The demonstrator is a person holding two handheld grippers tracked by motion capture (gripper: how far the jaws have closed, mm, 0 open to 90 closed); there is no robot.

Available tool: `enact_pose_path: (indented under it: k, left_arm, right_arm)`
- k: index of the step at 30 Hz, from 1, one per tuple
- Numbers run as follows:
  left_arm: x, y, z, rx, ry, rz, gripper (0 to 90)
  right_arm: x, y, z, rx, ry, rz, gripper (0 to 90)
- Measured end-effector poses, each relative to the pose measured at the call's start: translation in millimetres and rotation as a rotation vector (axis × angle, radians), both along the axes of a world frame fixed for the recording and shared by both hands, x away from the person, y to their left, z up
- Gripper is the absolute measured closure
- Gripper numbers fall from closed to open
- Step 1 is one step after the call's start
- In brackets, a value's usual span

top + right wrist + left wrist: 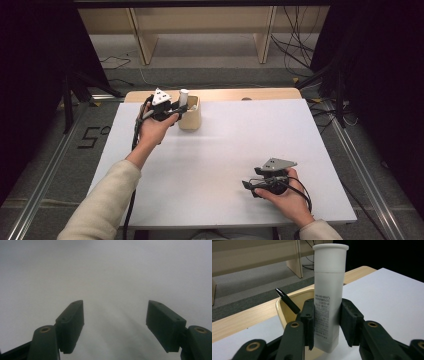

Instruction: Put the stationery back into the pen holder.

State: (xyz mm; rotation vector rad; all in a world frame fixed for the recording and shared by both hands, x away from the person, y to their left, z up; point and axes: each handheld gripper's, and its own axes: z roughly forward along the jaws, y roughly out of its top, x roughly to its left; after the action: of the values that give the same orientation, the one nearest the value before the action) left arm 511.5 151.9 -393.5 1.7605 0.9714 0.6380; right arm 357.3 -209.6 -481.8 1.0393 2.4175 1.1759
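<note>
White tube (pixel 329 293), a cylindrical plastic container with a flanged cap end uppermost and small printed text running down its side, stands upright between the jaws of the left gripper (pixel 327 323), which are closed against its lower body on both sides. In the high view the same tube (pixel 183 95) projects above the rim of a beige cup (pixel 191 119) near the far left part of the table; whether its base rests inside the cup or hangs clear of the floor of it cannot be told. The left gripper view shows the cup (pixel 280 310) directly behind and below the tube, cream-coloured inside, with a black pen-like item (pixel 287 300) leaning against its near wall, tip pointing up and away. The left gripper (pixel 172 111) sits just beside the cup, held by the person's left hand (pixel 152 129), the cream sleeve (pixel 102 200) reaching in from the bottom left. The right gripper (pixel 252 185) is held in the right hand (pixel 285 195) low over the near right part of the white table surface (pixel 225 150), well apart from the cup. The right gripper view shows that gripper (pixel 115 325) with jaws spread wide and nothing between them, only plain white surface ahead. A wooden table edge (pixel 270 93) runs along the far side of the white sheet.
</note>
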Motion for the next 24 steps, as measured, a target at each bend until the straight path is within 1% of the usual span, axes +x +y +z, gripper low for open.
enact_pose_path:
  k: [8, 13, 16, 17, 21, 24]
  left_arm:
    - [6.9, 1.6, -0.6, 0.006, 0.005, 0.014, 66.7]
    - [11.7, 1.9, 2.5, 0.017, -0.004, 0.016, 66.7]
    - [14.5, 1.6, 3.4, 0.018, -0.005, 0.016, 66.7]
    - [16.0, 1.2, 3.2, 0.01, -0.002, 0.02, 66.7]
    - [19.8, 0.8, 3.3, 0.014, -0.002, 0.027, 66.7]
    - [21.5, -0.8, 3.8, 0.017, -0.011, 0.026, 66.7]
  right_arm:
    - [0.1, 0.1, 0.0, -0.001, -0.001, 0.0, 31.4]
    - [0.1, 0.2, 0.0, 0.001, -0.001, 0.0, 31.4]
    - [0.1, 0.2, 0.2, 0.003, -0.002, -0.001, 31.4]
    - [0.1, 0.2, 0.2, 0.001, -0.003, 0.001, 31.4]
    - [-0.1, 0.2, 0.4, 0.003, -0.001, -0.001, 31.4]
    - [0.2, 0.0, 0.3, 0.005, -0.001, -0.001, 31.4]
